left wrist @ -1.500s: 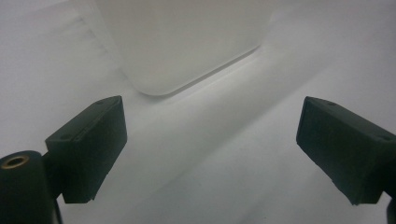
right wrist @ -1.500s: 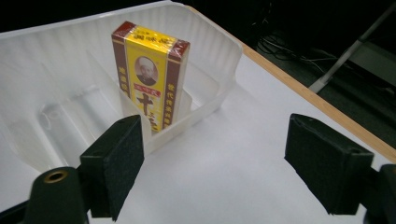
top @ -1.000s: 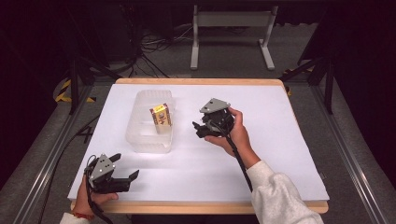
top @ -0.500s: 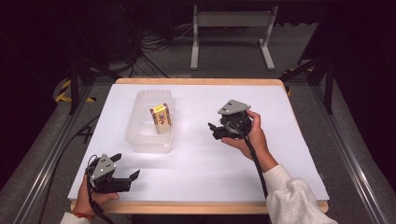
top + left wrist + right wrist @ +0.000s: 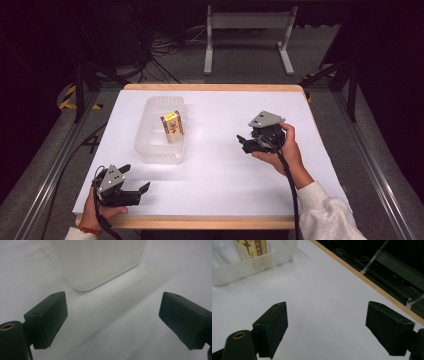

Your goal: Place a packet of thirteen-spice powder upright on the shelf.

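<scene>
From where I stand, the room is dark beyond the lit white table [image 5: 220,165], whose top is edged in pale wood. Grey carpet [image 5: 250,75] covers the floor around it. Behind the far edge stands a light grey metal stand [image 5: 248,22] on two feet, with black cables [image 5: 165,47] tangled beside it. Yellow-and-black tape [image 5: 70,97] marks the floor at left. Metal rails [image 5: 372,165] run along both sides.
</scene>
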Demonstrator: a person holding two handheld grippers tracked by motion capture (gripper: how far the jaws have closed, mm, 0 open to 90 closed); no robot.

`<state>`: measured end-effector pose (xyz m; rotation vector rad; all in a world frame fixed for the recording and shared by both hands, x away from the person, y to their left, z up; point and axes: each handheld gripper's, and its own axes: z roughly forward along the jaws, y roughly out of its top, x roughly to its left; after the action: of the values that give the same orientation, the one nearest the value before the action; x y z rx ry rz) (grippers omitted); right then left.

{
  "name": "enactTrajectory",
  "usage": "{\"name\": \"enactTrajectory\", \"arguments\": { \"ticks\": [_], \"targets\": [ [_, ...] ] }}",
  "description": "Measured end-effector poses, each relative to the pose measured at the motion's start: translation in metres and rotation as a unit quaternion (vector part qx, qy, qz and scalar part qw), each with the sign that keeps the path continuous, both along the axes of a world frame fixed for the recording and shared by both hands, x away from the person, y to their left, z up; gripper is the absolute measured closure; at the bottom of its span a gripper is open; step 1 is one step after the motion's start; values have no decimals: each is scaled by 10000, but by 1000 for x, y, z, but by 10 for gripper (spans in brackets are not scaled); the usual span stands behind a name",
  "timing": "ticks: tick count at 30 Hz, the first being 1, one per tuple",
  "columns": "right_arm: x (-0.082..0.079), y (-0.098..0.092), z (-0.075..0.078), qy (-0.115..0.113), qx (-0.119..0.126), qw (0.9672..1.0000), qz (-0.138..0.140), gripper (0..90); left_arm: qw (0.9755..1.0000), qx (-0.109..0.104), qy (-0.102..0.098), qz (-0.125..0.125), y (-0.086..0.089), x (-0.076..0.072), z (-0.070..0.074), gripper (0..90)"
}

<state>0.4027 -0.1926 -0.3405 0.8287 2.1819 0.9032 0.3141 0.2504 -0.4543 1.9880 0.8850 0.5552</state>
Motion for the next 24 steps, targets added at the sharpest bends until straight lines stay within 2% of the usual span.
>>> {"name": "enactTrajectory", "arguments": {
  "ticks": [13,18,24],
  "targets": [
    [-16,-35,-13,79,-40,10000,-25,183,10000,-4,15,-12,-1,0,0,90],
    [-22,-43,-19,86,-224,9997,-37,177,10000,5,21,-22,-2,1,0,89],
    [-30,-52,-28,118,-324,9994,-35,177,10000,5,12,-27,-2,1,0,89]
  ]
}}
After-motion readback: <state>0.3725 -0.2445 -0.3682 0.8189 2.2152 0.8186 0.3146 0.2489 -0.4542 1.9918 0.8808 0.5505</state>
